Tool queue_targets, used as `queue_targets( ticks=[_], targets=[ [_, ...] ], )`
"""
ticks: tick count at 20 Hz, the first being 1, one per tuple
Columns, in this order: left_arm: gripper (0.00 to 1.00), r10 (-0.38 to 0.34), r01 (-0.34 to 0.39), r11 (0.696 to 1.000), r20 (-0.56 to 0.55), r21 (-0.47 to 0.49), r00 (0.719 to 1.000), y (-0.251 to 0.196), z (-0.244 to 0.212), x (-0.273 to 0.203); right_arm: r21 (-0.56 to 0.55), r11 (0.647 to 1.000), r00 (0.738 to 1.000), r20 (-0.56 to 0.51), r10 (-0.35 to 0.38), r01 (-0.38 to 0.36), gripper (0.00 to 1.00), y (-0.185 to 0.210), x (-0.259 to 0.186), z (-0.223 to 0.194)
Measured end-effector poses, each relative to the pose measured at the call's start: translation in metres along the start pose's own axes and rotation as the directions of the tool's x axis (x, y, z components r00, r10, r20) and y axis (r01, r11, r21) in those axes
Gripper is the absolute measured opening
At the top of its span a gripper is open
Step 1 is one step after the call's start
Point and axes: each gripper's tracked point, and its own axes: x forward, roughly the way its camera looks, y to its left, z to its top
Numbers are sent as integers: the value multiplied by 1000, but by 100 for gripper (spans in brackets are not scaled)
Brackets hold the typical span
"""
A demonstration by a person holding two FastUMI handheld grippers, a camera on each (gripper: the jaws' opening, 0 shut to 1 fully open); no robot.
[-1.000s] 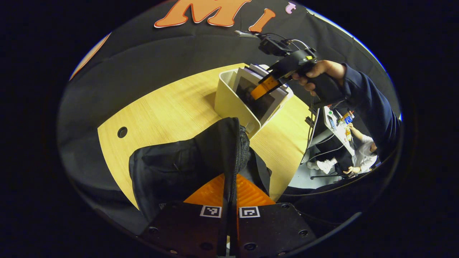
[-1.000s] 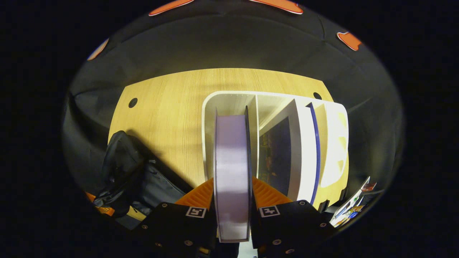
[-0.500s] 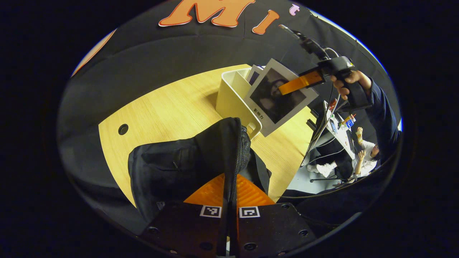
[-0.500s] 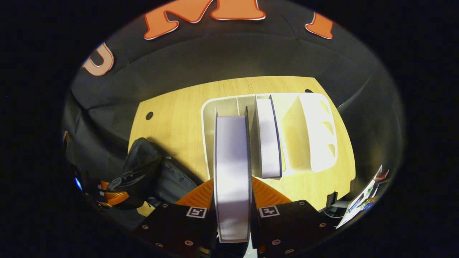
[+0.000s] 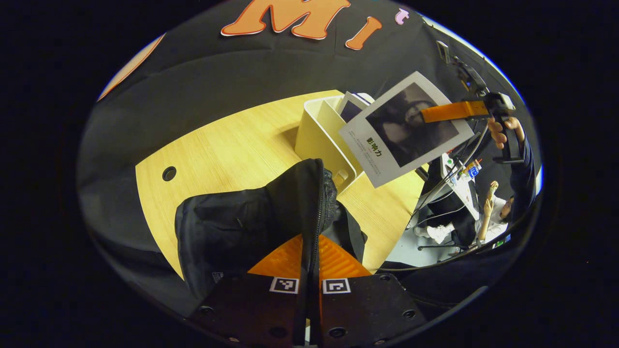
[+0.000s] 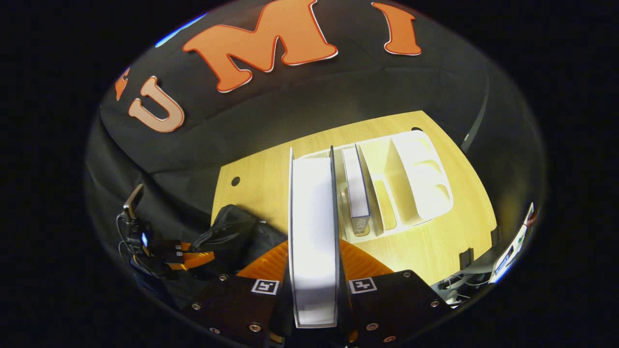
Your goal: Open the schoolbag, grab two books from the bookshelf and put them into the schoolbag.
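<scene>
The right gripper (image 6: 313, 270), clamped on a book (image 5: 405, 126), has lifted it clear of the bookshelf (image 5: 321, 140); it now hangs upper right. The left gripper (image 5: 309, 270) stays closed on the schoolbag (image 5: 242, 227) rim, apparently holding it open. Loading comes next.

Left gripper (image 5: 309, 256) low, both fingers pinched on the schoolbag (image 5: 251, 222) edge. Right gripper (image 6: 313, 261) raised high, fingers clamped on a book (image 6: 313, 232), held by a hand (image 5: 503, 133).

the grey-bordered book with a dark cover photo (image 5: 405, 126) had a few printed characters, way too small to read.
</scene>
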Motion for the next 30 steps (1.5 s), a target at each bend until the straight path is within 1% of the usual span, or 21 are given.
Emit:
queue_targets(
  ticks=[2,6,10,13,15,17,21,24,26,30],
  targets=[
    [4,-5,5,1000,5,-12,1000,2,-3,1,27,998,999,8,48,-48,37,5,-2,-8],
    [4,-16,17,999,19,-39,1000,4,0,-3,92,986,991,3,136,-136,37,21,-3,-40],
    [4,-23,28,996,59,-87,998,7,4,-6,133,968,976,5,216,-215,37,38,7,-64],
    [4,-25,32,993,66,-116,998,3,5,-4,187,944,962,19,271,-270,37,50,19,-77],
    [4,-24,33,991,70,-128,997,1,7,-4,208,935,956,14,292,-288,37,54,32,-85],
    [4,-24,34,991,74,-133,997,0,6,-1,228,929,955,16,296,-292,36,57,47,-92],
    [4,-19,29,991,74,-133,997,1,7,-3,264,899,934,28,355,-350,36,77,67,-108],
    [4,-23,34,990,84,-136,996,-1,9,-4,309,881,932,51,360,-357,36,84,87,-112],
    [4,-24,37,988,88,-152,996,-1,10,-4,319,873,928,67,368,-369,37,91,98,-115],
    [4,-34,51,985,102,-167,994,-3,14,-3,351,850,915,57,400,-393,36,110,117,-132]
  ],
)
